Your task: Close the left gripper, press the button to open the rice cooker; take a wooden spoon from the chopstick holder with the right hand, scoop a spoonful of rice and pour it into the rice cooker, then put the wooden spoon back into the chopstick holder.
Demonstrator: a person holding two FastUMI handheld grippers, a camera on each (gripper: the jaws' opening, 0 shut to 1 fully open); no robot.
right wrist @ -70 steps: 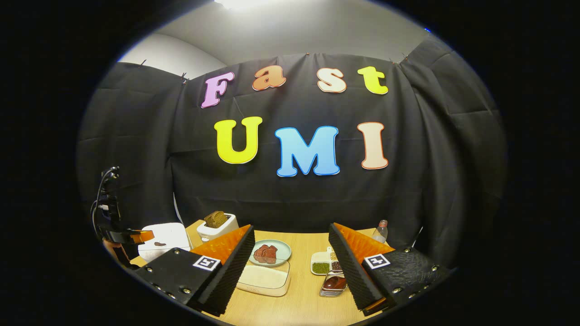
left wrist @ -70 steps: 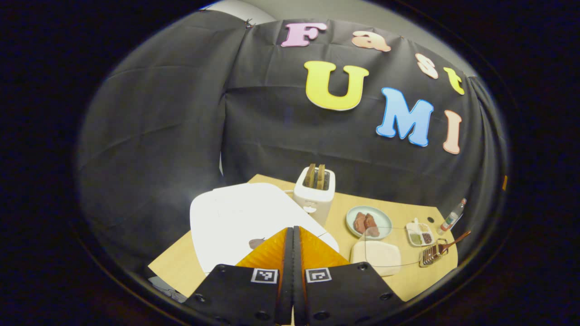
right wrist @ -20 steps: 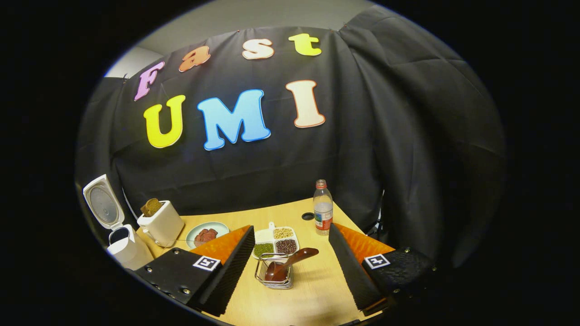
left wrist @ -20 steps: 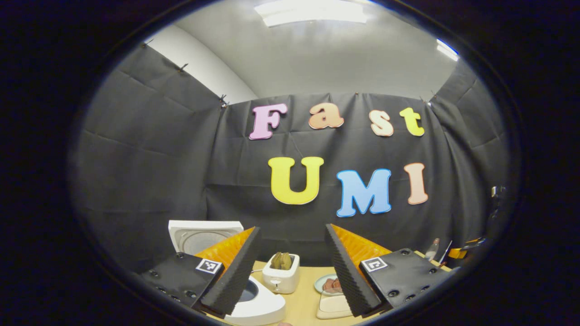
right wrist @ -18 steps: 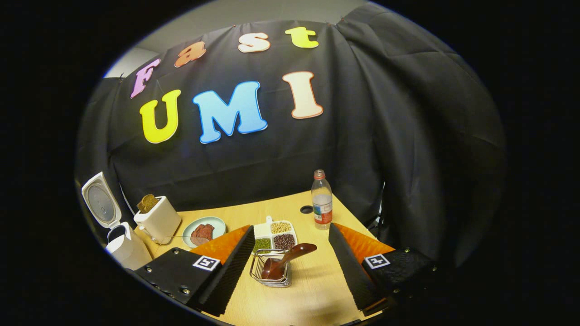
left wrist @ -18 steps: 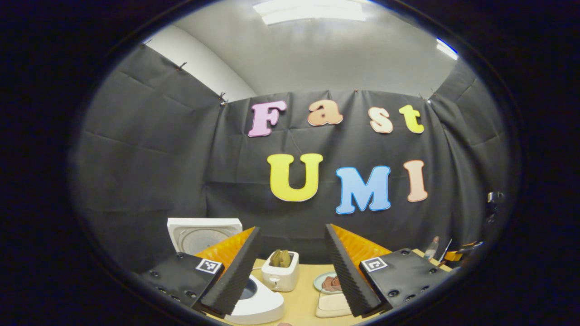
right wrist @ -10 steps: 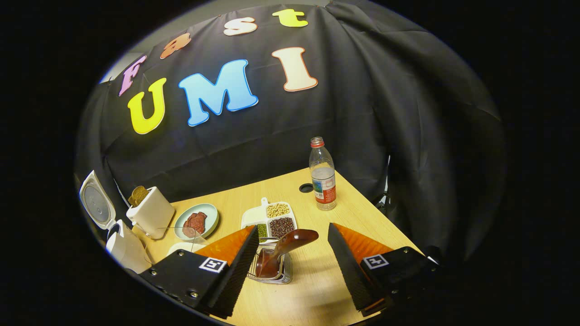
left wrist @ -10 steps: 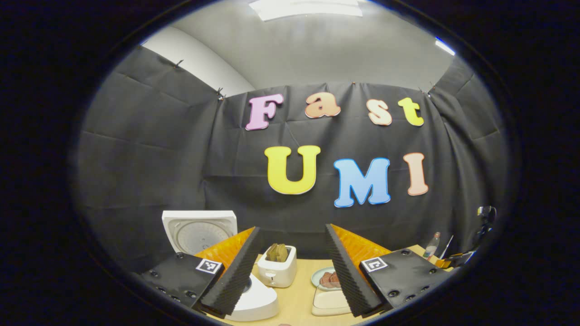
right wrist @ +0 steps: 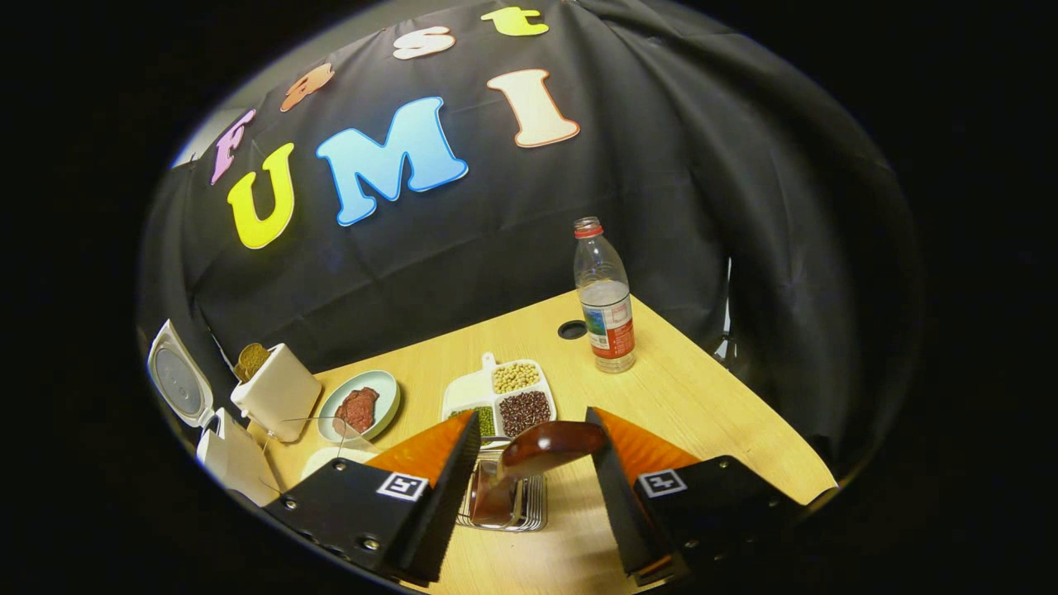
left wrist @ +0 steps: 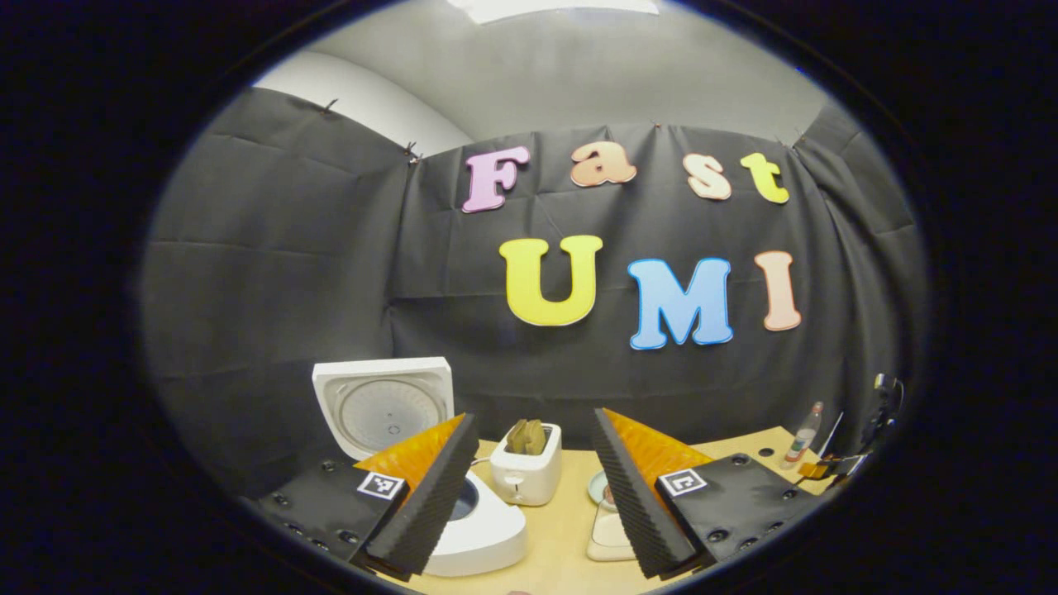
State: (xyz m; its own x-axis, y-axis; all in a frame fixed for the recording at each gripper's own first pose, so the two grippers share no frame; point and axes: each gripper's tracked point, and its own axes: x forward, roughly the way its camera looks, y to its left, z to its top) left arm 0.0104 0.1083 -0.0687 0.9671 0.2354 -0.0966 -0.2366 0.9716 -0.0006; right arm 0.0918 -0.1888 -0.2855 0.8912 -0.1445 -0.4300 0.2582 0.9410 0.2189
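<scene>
The wooden table point(right wrist: 702, 397) spreads pale under everything; at its left end the rice cooker point(left wrist: 483, 529) stands with its lid point(left wrist: 384, 405) swung up, the inner side facing forward, and the right gripper view finds the same cooker at the far left edge; just beside it sits a white toaster point(left wrist: 526, 473) with bread in its slots; the left gripper point(left wrist: 529, 487) hangs above the table with its jaws spread wide and nothing between them. The right gripper point(right wrist: 529, 471) is lowered over the wire chopstick holder point(right wrist: 506, 502), its jaws apart on either side of the wooden spoon point(right wrist: 529, 459); the spoon stands in the holder and leans to the right, its upper end close to the right finger, though I cannot tell whether either finger touches it. Behind the holder lies a divided dish point(right wrist: 500, 397) of beans; to its left a small plate point(right wrist: 359, 405); near the back corner a water bottle point(right wrist: 605, 302) stands upright.
</scene>
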